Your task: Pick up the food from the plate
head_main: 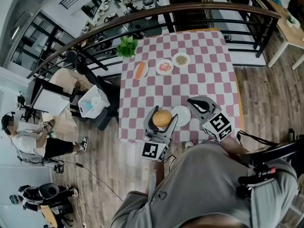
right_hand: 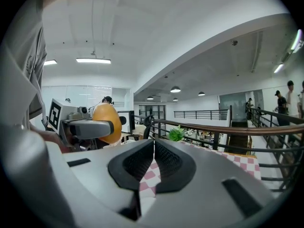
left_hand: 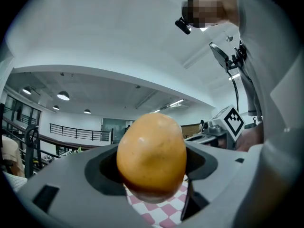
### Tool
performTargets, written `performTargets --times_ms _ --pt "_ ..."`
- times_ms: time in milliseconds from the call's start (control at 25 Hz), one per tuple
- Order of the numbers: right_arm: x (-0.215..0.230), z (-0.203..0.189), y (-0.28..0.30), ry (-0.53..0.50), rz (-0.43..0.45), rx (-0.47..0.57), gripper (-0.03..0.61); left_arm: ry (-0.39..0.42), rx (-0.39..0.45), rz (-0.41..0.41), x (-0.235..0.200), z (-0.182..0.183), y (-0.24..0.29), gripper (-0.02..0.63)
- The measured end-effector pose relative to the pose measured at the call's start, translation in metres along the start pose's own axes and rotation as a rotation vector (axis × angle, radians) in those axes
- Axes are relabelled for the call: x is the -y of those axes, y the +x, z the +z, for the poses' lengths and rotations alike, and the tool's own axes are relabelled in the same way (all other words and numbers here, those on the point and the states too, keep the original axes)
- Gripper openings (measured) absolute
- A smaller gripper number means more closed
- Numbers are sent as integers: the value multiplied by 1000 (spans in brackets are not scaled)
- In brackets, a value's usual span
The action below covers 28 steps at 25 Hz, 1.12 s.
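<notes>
A round orange-yellow bun sits between the jaws of my left gripper, which is shut on it and holds it above the table's near edge. In the left gripper view the bun fills the middle, with both pads pressed on its sides. An empty white plate lies just right of it on the checkered cloth. My right gripper hovers over the plate's right side with its jaws shut and nothing between them. The right gripper view shows the bun off to the left.
The pink-and-white checkered table carries two small plates of food and an orange stick-shaped item at the far side, with a green plant at the far left corner. A railing runs behind. A person sits at the left.
</notes>
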State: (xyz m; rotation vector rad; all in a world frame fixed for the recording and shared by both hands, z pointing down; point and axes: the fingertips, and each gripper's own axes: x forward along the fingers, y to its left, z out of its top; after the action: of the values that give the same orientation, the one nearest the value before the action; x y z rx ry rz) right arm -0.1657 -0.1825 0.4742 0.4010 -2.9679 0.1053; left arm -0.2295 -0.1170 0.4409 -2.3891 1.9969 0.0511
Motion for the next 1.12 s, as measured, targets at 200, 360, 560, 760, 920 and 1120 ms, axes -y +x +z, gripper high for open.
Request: performTargets --times_ms 200,360,560,760,920,1120 --pt "0 -2 0 1 0 2 17 0 -13 0 -1 -7 0 344" --pt "2 -3 1 6 -2 0 17 -5 -12 1 -1 -7 0 344" --pt "2 -4 -1 6 -7 -3 17 -14 -10 4 -1 -7 0 344" --pt "-2 -4 -2 5 -3 -4 17 -22 -11 2 0 -6 -4 345" --pt "-1 -8 0 7 -5 -5 17 -26 -15 3 -2 -10 -4 344" --pt "-4 -8 2 -2 15 -10 17 -31 -17 21 -2 -12 -6 345"
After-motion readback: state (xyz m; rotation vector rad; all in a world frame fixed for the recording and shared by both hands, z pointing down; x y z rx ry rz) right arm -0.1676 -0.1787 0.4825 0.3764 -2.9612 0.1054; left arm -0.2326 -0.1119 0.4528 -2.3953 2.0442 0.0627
